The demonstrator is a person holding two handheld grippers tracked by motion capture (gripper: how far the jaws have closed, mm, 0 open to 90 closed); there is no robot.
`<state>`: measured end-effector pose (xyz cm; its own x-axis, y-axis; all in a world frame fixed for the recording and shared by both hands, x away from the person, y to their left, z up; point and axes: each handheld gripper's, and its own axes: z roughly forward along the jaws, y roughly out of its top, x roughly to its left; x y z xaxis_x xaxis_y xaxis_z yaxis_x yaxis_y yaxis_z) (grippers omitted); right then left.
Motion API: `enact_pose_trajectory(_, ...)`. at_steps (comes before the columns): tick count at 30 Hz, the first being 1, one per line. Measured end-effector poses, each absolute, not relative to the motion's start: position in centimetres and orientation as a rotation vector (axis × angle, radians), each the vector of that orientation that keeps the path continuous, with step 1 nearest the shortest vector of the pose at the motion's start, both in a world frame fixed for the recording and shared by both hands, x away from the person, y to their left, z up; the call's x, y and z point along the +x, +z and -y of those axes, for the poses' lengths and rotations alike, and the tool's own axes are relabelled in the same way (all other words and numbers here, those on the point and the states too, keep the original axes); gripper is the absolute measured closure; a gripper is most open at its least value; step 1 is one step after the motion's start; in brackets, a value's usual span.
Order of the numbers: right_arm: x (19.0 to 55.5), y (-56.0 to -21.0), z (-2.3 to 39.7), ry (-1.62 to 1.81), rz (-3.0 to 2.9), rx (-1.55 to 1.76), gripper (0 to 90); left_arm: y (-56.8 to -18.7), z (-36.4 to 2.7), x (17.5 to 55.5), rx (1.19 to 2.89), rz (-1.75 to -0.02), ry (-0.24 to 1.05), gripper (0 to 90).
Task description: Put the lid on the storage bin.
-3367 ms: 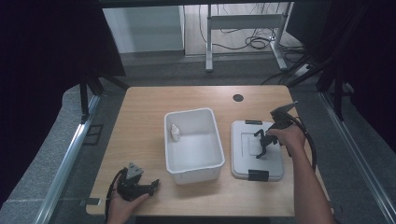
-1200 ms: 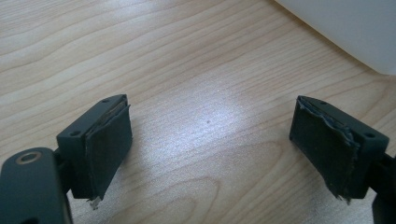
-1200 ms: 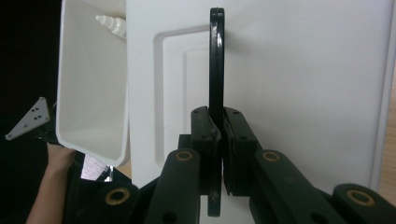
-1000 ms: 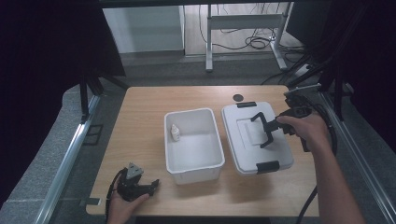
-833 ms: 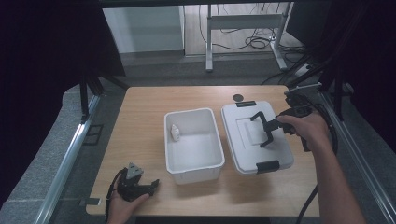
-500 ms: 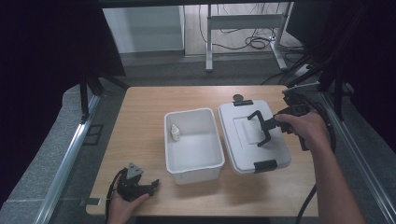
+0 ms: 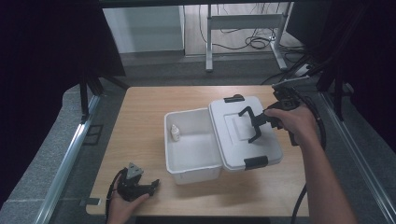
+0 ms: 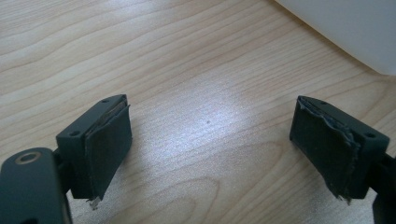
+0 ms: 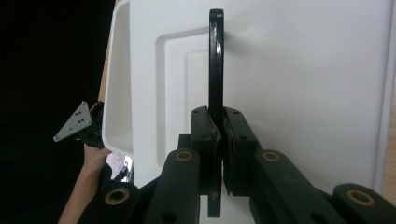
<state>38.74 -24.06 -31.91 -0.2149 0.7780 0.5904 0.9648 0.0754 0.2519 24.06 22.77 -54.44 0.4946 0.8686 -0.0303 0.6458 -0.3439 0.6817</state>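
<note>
Lid (image 7: 233, 128) hangs from its black handle (image 9: 215, 60), carried by the right claw (image 7: 255, 125), and its left edge already overlaps the right rim of the white bin (image 7: 191, 161). In the right claw view the two pads (image 9: 204, 135) are clenched on the thin handle bar, which stands upright between them, so the grip is narrow and the lid can swing around it.

To do this step well, I think the person should bring the lid across level above the bin and not let it tilt, because a tilted lid catches on the near rim. The two black latches (image 7: 256, 162) should come over the short ends of the bin, one at the far end and one at the near end. Only when all four edges line up with the rim is it good to lower it straight down, slowly.

Inside the bin, a small white bottle (image 7: 175, 133) stands near the far left wall. It looks lower than the rim, so it should not block the lid, but I cannot tell this for sure.

The left claw (image 7: 142, 187) rests on the surface (image 7: 140, 116) near the front left corner of the bin, released, with nothing between its pads (image 8: 109, 140). It could steady the bin if the bin slides.
</note>
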Motion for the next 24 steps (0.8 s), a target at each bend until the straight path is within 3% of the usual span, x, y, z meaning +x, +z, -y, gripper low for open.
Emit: enact_pose_trajectory(24,39.1,-32.4,19.1,-0.842,2.05,-1.711,84.2,-54.4,-22.8,24.0,2.1,-1.242,0.449,12.7)
